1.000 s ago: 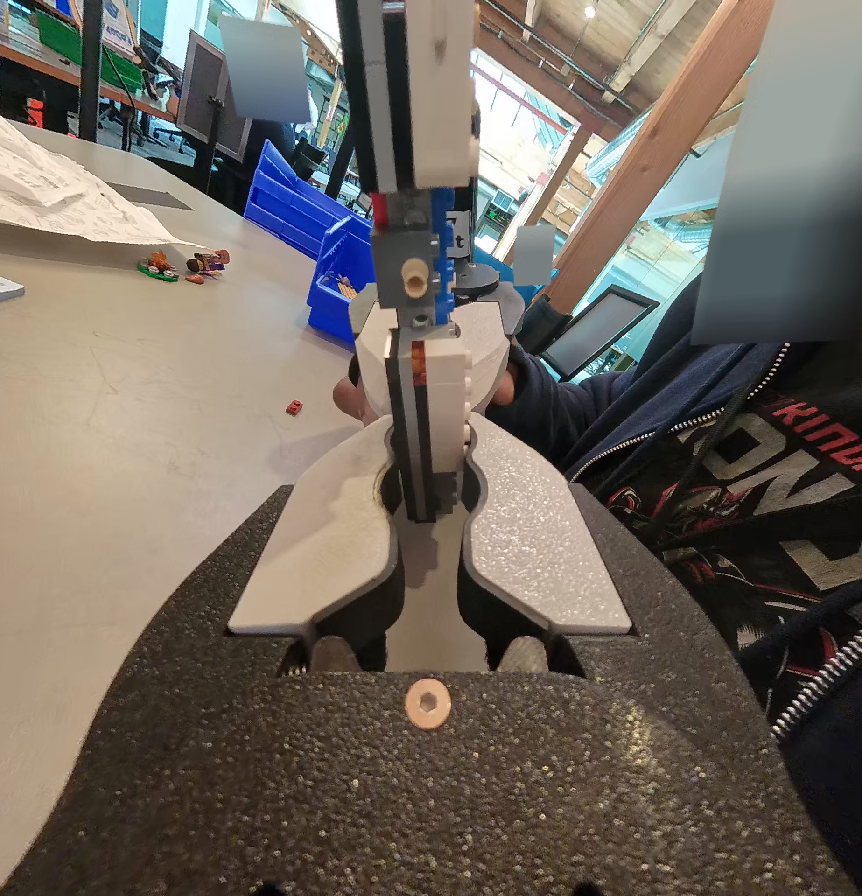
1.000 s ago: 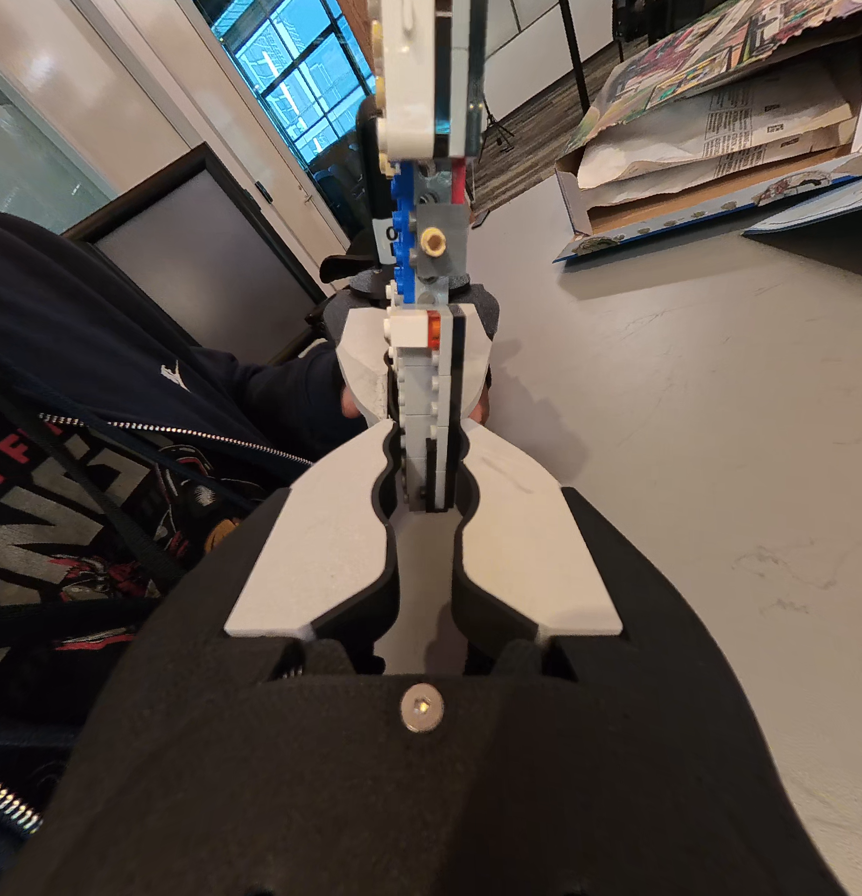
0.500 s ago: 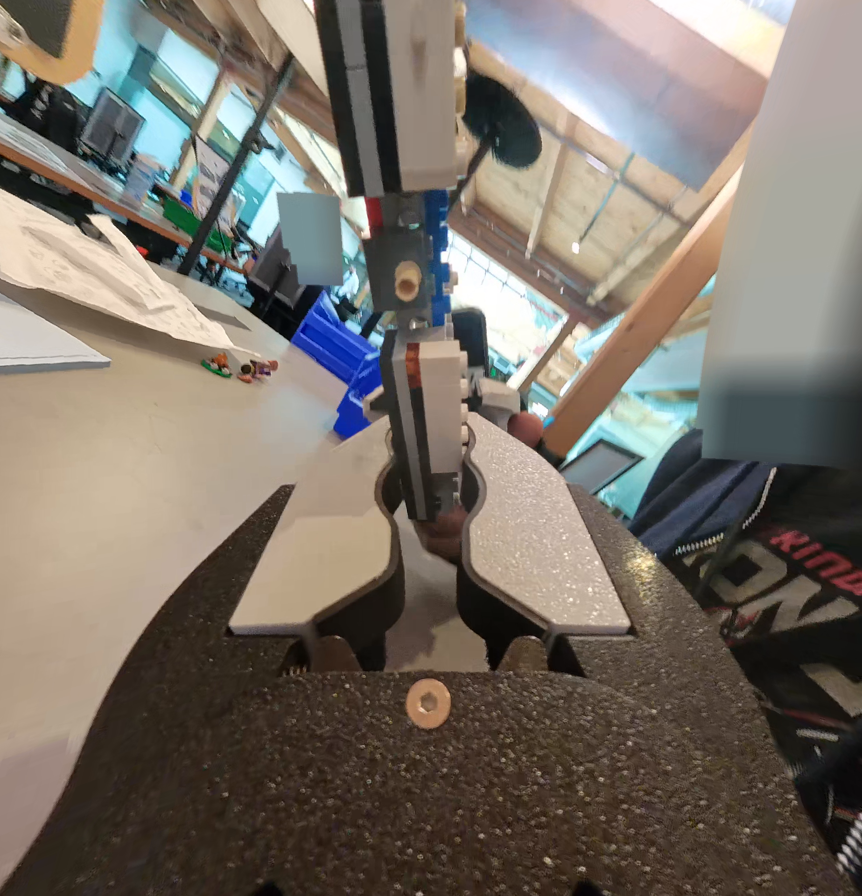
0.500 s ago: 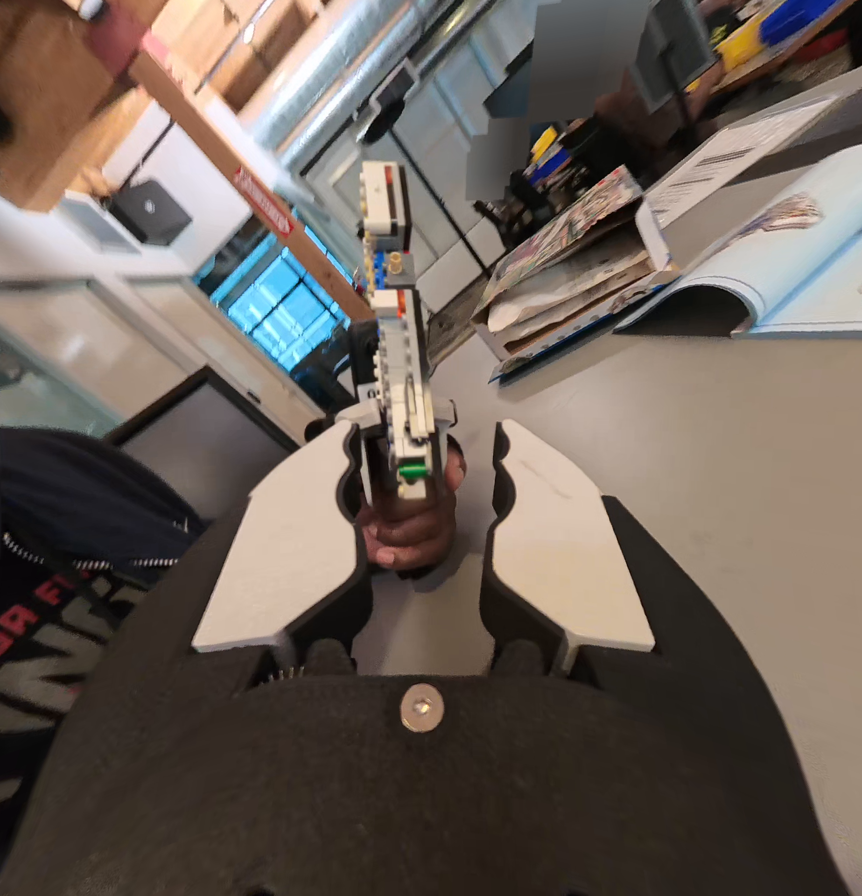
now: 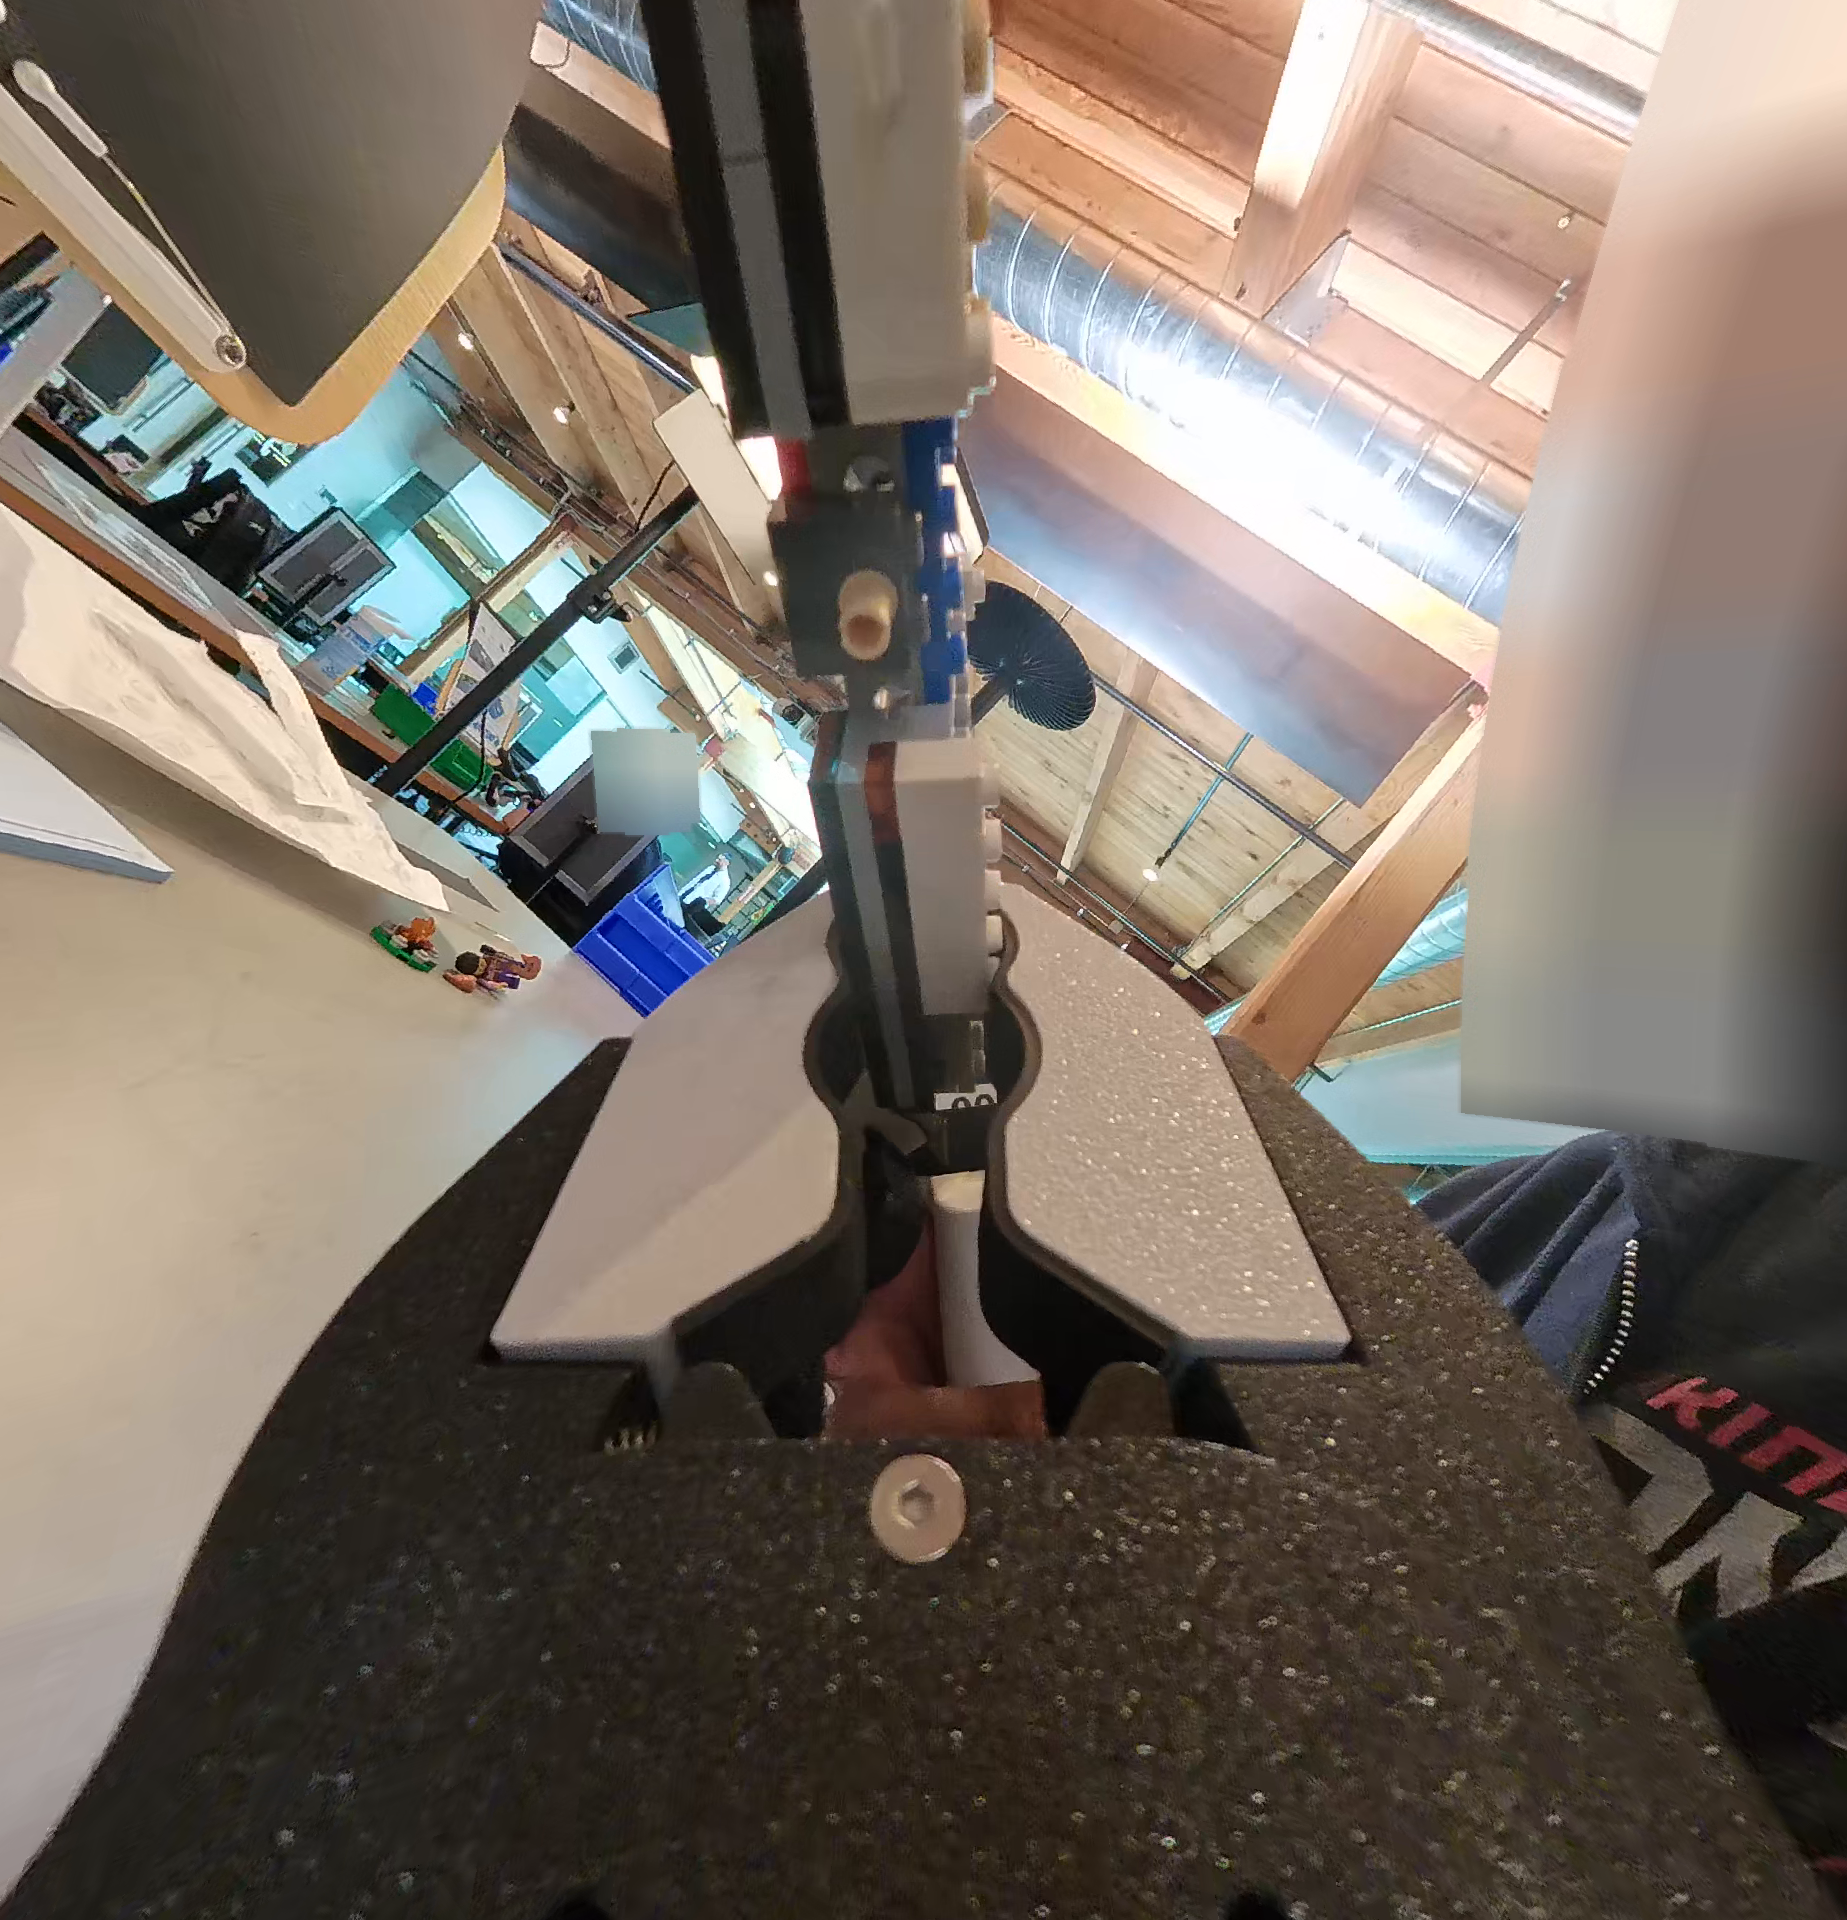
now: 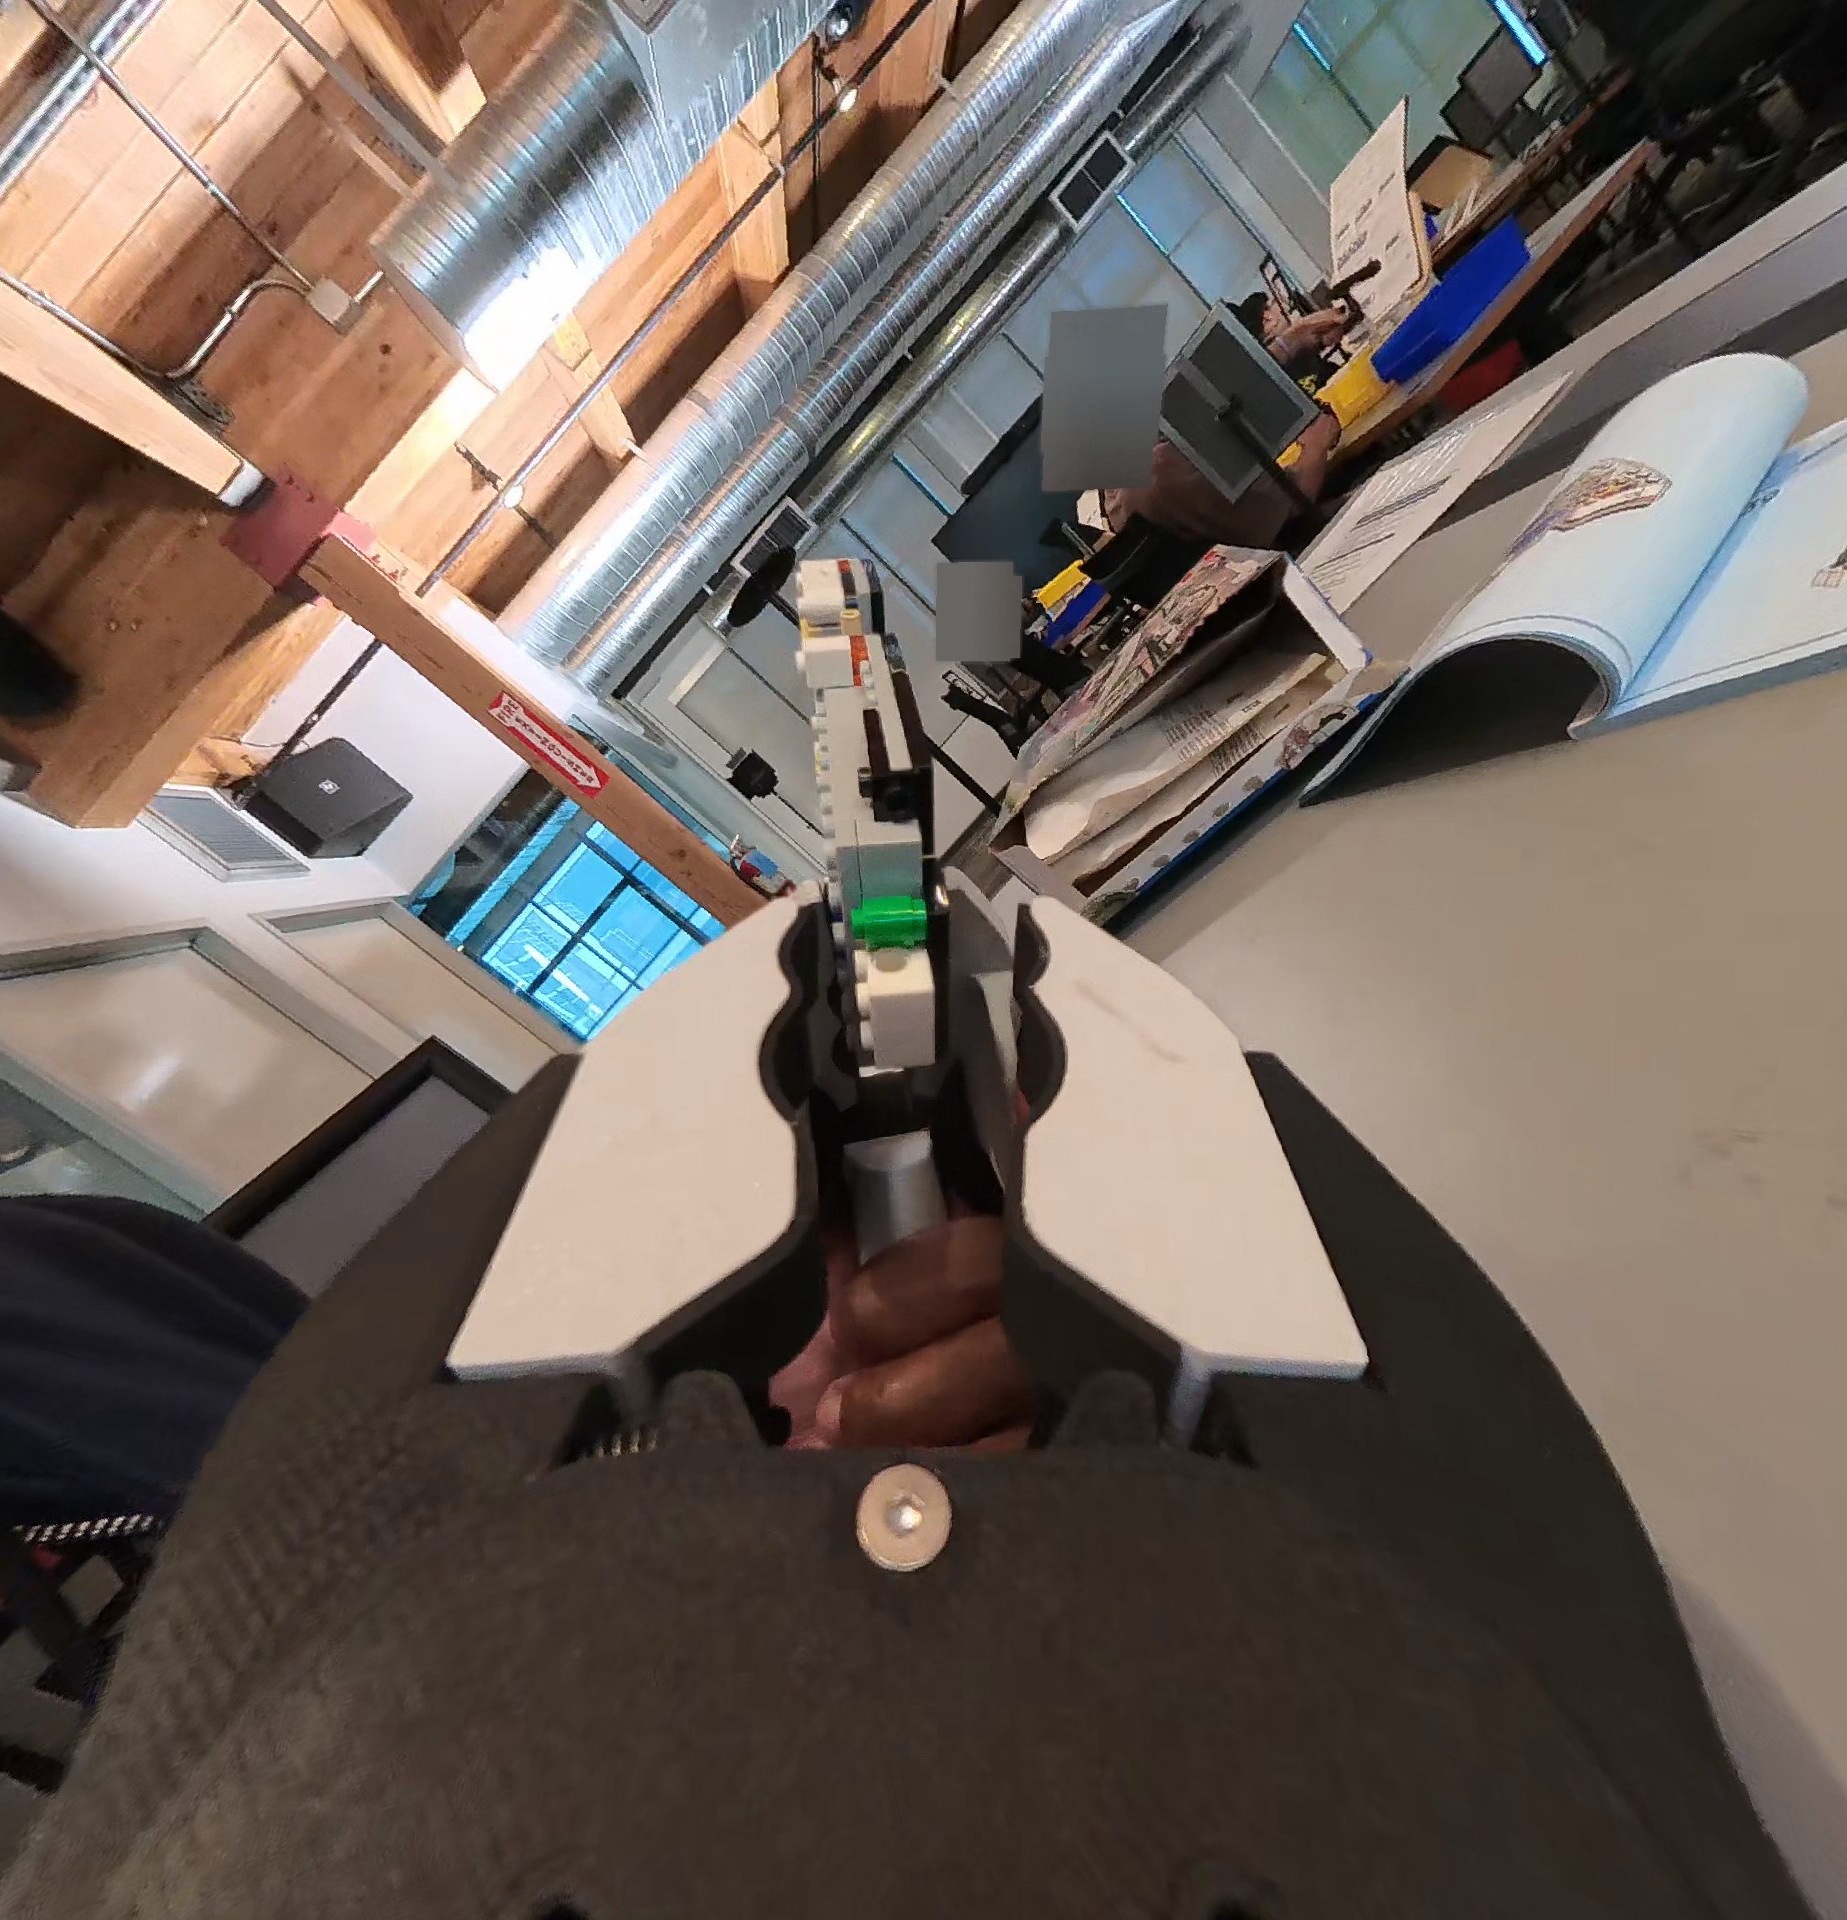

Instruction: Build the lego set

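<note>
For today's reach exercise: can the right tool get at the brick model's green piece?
Likely yes: the green piece sits between the right tool's open fingers, though the left tool's finger crowds it.

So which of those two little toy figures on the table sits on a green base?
The orange figure, farther from the blue bin; the purple figure beside it has no green base.

hand-held gripper around brick model, open booklet
</note>
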A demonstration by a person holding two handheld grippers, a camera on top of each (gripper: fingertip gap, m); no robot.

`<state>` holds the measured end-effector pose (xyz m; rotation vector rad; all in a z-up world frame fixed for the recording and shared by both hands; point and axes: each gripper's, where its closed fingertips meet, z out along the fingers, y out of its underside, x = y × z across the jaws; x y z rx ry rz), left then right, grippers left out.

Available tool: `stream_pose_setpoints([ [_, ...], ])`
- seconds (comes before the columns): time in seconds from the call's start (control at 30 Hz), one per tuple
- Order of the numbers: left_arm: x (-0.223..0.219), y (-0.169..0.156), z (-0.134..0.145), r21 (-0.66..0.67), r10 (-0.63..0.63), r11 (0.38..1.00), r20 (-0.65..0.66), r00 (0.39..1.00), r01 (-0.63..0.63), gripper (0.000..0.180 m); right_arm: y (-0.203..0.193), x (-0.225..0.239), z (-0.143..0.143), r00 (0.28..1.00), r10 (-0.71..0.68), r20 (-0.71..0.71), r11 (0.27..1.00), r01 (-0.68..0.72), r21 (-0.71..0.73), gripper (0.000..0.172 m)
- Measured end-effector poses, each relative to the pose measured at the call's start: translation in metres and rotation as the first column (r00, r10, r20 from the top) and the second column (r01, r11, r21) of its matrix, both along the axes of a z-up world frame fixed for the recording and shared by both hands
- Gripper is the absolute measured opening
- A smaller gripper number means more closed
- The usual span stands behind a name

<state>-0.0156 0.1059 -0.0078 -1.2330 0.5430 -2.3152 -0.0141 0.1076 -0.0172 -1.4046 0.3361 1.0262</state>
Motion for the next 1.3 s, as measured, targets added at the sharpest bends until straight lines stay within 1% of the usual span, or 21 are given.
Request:
stream_pose_setpoints([
  [0.1, 0.0, 0.0, 0.001, 0.002, 0.016, 1.0, 0.009, 1.0, -0.016, 0.02, 0.001, -0.001, -0.001, 1.0, -0.012, 0.01, 1.0, 0.012, -0.012, 0.032],
  [0.33, 0.002, -0.002, 0.001, 0.003, 0.018, 1.0, 0.009, 1.0, -0.018, 0.02, -0.002, 0.0, 0.004, 0.999, -0.048, 0.005, 0.998, 0.048, 0.038, 0.021],
  [0.6, 0.002, -0.004, 0.001, -0.004, 0.009, 1.0, 0.012, 1.0, -0.009, 0.02, -0.004, 0.0, 0.005, 0.998, -0.047, 0.033, 0.997, 0.045, 0.06, 0.02],
  [0.83, 0.004, -0.006, 0.0, -0.016, -0.016, 1.0, -0.002, 1.0, 0.016, 0.02, -0.006, 0.001, 0.005, 0.999, -0.037, 0.025, 0.997, 0.035, 0.062, 0.019],
  [1.03, 0.005, -0.009, -0.001, 0.033, -0.016, 0.999, -0.044, 0.999, 0.017, 0.021, -0.008, 0.002, 0.005, 0.997, -0.047, 0.056, 0.996, 0.042, 0.078, 0.019],
  [1.13, 0.007, -0.006, -0.005, 0.053, 0.028, 0.998, -0.093, 0.995, -0.023, 0.027, -0.009, 0.004, 0.006, 0.995, -0.069, 0.079, 0.995, 0.062, 0.084, 0.018],
  [1.3, 0.006, -0.008, -0.004, 0.058, 0.012, 0.998, -0.083, 0.996, -0.007, 0.027, -0.011, 0.004, 0.007, 0.994, -0.061, 0.095, 0.994, 0.052, 0.101, 0.018],
])
